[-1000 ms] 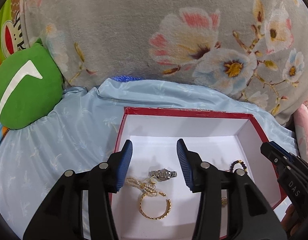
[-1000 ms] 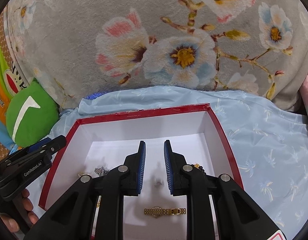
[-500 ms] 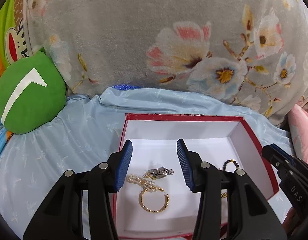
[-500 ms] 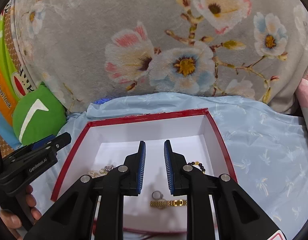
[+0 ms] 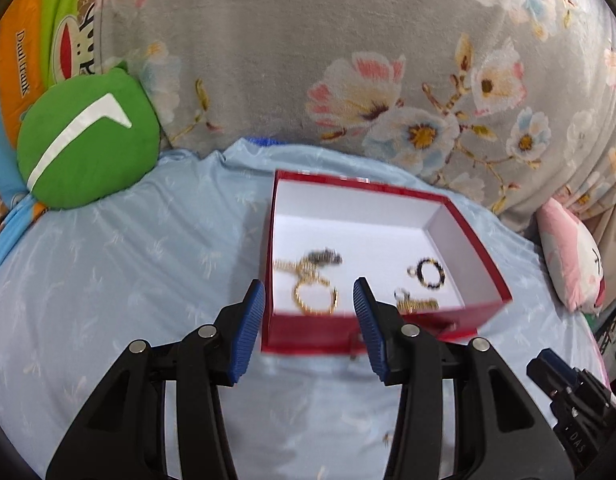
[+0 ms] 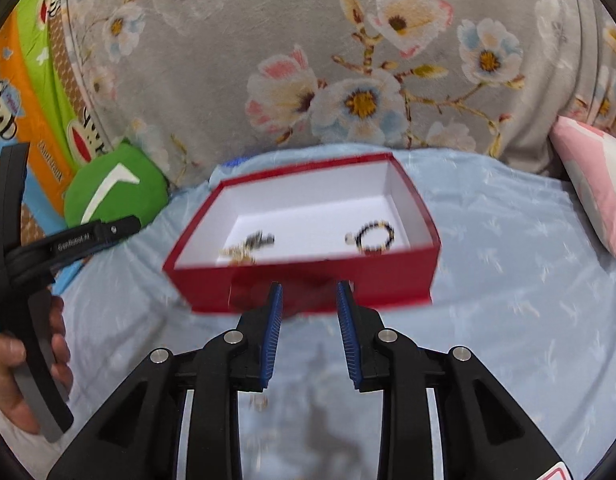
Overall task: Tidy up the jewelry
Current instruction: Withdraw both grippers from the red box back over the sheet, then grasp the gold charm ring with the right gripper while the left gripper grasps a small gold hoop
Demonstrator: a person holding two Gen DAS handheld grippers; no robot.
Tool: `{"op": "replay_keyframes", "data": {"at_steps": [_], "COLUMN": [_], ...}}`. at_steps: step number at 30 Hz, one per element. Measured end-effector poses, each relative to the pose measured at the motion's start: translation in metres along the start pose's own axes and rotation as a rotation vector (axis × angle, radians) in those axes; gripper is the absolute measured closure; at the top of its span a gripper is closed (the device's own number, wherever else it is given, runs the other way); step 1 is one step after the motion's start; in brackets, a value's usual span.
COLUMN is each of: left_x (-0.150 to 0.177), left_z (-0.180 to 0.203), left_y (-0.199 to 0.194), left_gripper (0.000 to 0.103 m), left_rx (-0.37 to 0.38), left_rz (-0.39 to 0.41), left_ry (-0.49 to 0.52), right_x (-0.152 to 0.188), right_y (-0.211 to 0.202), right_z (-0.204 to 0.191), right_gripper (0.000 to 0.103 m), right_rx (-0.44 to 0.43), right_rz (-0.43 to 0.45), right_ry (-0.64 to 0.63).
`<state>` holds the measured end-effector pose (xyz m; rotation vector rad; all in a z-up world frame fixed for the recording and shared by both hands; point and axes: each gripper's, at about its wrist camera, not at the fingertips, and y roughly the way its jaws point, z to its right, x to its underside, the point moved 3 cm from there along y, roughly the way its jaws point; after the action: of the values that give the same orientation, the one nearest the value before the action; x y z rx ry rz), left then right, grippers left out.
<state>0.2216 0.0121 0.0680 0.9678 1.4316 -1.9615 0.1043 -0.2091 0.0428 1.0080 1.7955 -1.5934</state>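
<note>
One shallow red cardboard box with a white inside point(image 5: 460, 216) lies on the pale blue bedsheet point(image 5: 119, 264). Inside are five blurred pieces: a gold ring bracelet point(image 5: 316, 299) front-left, a dark beaded bracelet point(image 5: 431, 273) to the right, and a gold watch point(image 5: 418, 304) lying crosswise near the front wall. Left tongs point(image 5: 310, 330) stand apart, empty; right tongs point(image 6: 310, 334) are opening, empty.
</note>
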Motion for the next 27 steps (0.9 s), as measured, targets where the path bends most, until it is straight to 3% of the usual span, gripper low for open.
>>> {"op": "replay_keyframes", "data": {"at_steps": [5,10,15,20,22,24,27], "left_x": [0.049,0.090,0.118,0.130,0.132,0.133,0.135], "left_z": [0.008,0.014,0.012,0.007,0.007,0.009,0.014], "left_y": [-0.014,-0.016,-0.014,-0.013,-0.011,-0.010,-0.008], "left_gripper": [0.059,0.059,0.059,0.059,0.059,0.059,0.059], "left_rx": [0.021,0.033,0.027,0.015,0.016,0.019,0.028], "left_rz": [-0.062,-0.133,-0.189,-0.213,-0.220,-0.225,-0.235], "left_ry": [0.044,0.060,0.064,0.063,0.060,0.062,0.072], "right_x": [0.065,0.117,0.135,0.139,0.140,0.139,0.139], "right_y": [-0.009,0.002,0.014,0.015,0.015,0.015,0.013], "right_z": [-0.011,-0.012,-0.012,-0.014,-0.012,-0.010,-0.005], "right_gripper": [0.076,0.076,0.076,0.075,0.078,0.088,0.089], "right_rx": [0.047,0.038,0.047,0.057,0.068,0.076,0.073], "right_rz": [-0.098,-0.209,-0.261,-0.255,-0.250,-0.249,-0.247], "right_ry": [-0.076,-0.050,-0.042,-0.056,-0.057,-0.047,-0.027]}}
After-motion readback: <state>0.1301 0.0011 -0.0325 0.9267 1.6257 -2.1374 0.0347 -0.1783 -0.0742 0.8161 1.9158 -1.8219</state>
